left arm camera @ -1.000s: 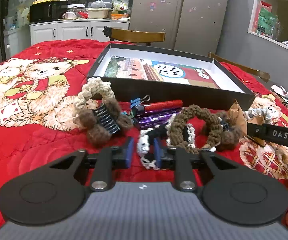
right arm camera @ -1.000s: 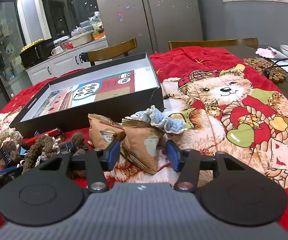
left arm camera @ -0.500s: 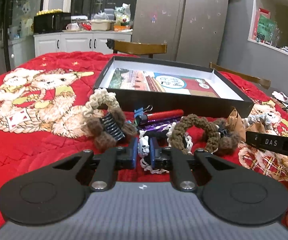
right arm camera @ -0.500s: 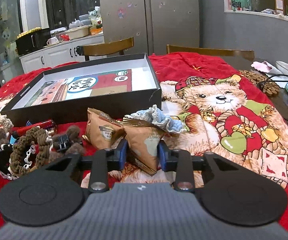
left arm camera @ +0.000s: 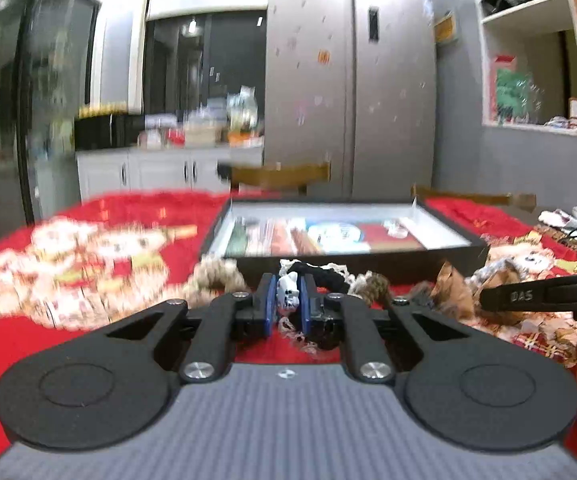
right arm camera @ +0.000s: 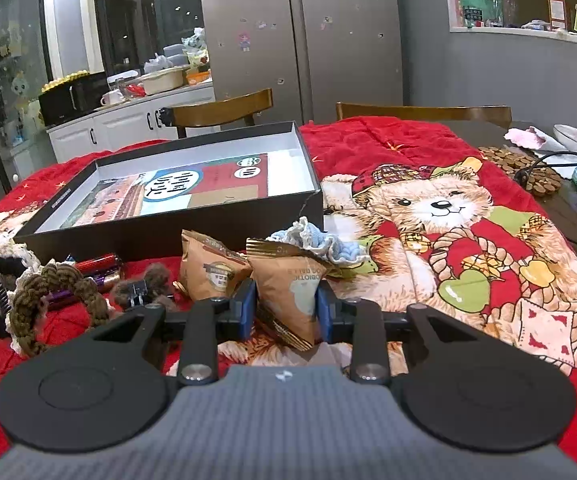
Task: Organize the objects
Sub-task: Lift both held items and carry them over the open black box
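Surface: red bear-print blanket (right arm camera: 428,152) is covering the table; open black box (right arm camera: 192,184) is sitting behind the clutter.
Views: only the right wrist view is showing the brown braided ring (right arm camera: 54,284).
Left gripper (left arm camera: 288,294): fingers are pinching a black-and-white lace scrunchie (left arm camera: 320,274), raised before the box.
Right gripper (right arm camera: 284,306): pads are squeezing a brown snack packet (right arm camera: 294,288).
Writing: packet is reading "OBIOTIC", inverted.

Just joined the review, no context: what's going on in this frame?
A person with a gripper in each hand is tidying clutter on a red bear-print cloth. The left gripper is shut on a black-and-white lace scrunchie. The right gripper is shut on a brown snack packet. The open black box behind holds neither yet.
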`<state>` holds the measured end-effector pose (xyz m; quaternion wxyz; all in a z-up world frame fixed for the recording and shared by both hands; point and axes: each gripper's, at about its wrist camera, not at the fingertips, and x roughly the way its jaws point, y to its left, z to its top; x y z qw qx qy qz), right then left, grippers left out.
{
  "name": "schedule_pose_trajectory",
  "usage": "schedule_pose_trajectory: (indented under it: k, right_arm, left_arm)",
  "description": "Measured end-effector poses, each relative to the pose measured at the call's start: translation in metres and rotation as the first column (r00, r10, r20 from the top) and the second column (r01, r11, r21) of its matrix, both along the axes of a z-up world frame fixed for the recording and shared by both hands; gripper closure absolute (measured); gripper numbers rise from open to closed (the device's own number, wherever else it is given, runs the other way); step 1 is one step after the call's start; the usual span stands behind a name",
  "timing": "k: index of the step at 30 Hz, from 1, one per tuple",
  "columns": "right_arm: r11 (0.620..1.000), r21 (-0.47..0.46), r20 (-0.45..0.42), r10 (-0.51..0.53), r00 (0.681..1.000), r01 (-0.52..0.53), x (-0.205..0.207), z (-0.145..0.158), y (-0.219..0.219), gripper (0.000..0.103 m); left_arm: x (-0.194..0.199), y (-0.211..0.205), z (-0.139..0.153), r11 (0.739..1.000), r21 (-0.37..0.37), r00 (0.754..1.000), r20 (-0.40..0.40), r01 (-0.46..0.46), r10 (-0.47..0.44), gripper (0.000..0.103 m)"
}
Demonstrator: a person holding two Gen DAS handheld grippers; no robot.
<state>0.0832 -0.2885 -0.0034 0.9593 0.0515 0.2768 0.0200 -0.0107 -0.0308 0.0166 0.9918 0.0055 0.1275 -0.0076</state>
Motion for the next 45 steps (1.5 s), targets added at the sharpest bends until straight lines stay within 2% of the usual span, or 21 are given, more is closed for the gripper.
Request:
schedule_pose_trajectory:
  k: [2,5,11,17,22,25,28,33,40,45]
  right_arm:
    - [1.000,0.004,0.006,0.005,1.000,-0.005,-0.001,0.001,0.000,0.068]
    - [1.000,0.009,0.016,0.013,1.000,-0.013,-0.003,0.004,0.001,0.068]
    - [0.999,0.015,0.046,0.029,0.999,-0.030,-0.008,0.013,0.002,0.068]
    - [0.998,0.008,0.101,0.059,0.993,-0.060,-0.016,0.028,0.006,0.068]
    - [0.997,0.014,0.155,0.069,0.986,-0.072,-0.022,0.050,0.009,0.068]
    - [0.996,0.013,0.190,0.083,0.978,-0.087,-0.024,0.068,0.011,0.068]
    - [0.994,0.040,0.222,0.090,0.971,-0.101,-0.023,0.088,0.014,0.068]
    - [0.991,0.070,0.225,0.097,0.970,-0.115,-0.009,0.118,0.028,0.068]
    - [0.976,0.190,0.171,0.076,0.982,-0.109,0.034,0.138,0.043,0.068]
    - [0.965,0.240,0.134,0.077,0.988,-0.108,0.069,0.139,0.055,0.068]
  left_arm:
    - [-0.008,-0.004,0.002,1.000,0.025,0.999,0.051,0.008,-0.009,0.087]
    - [-0.014,-0.008,0.003,0.999,0.041,0.996,0.088,0.010,-0.014,0.087]
    - [-0.010,-0.006,0.003,1.000,0.024,0.999,0.051,-0.004,0.002,0.087]
    - [-0.011,-0.007,0.002,0.999,0.037,0.999,0.048,-0.005,0.003,0.087]
    - [-0.004,-0.005,0.004,0.999,0.038,1.000,0.018,0.010,-0.011,0.087]
    - [0.002,0.002,0.011,1.000,0.007,1.000,-0.004,-0.005,0.005,0.087]
    - [0.008,0.013,0.026,1.000,-0.020,1.000,0.001,-0.020,0.020,0.087]
    - [0.020,0.035,0.062,0.997,-0.070,0.999,0.032,-0.019,0.021,0.087]
    - [0.068,0.066,0.114,0.984,-0.175,0.999,0.005,-0.037,0.038,0.087]
    - [0.102,0.074,0.135,0.989,-0.148,1.000,-0.010,-0.025,0.024,0.087]
